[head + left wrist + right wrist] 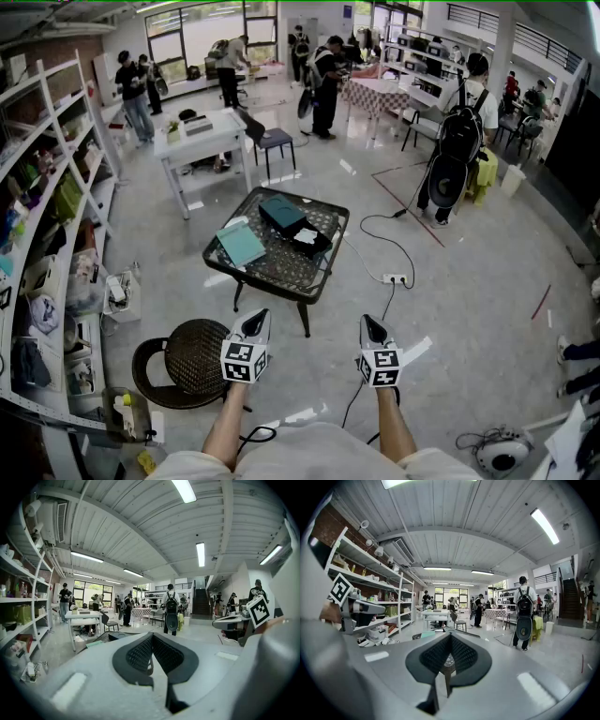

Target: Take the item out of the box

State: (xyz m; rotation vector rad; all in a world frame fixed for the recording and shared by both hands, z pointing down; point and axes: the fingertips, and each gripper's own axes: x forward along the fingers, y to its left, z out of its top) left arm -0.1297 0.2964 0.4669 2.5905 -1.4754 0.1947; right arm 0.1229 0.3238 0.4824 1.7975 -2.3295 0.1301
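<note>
A low black mesh table (281,272) stands on the floor ahead of me. On it lie a dark teal box (281,214), a flat light teal piece (241,244) and a small black item (311,241). My left gripper (255,319) and right gripper (367,324) hover side by side short of the table's near edge, both pointing at it. Both are shut with nothing between the pads. In the left gripper view the shut gripper (151,656) aims toward the dark box (118,635). The right gripper (449,658) shows its pads meeting too.
A round black wicker stool (192,361) sits at my left. Cluttered shelves (47,234) line the left wall. A power strip with a cable (396,278) lies right of the table. A white table (202,141), a person with a backpack (459,141) and several other people stand farther back.
</note>
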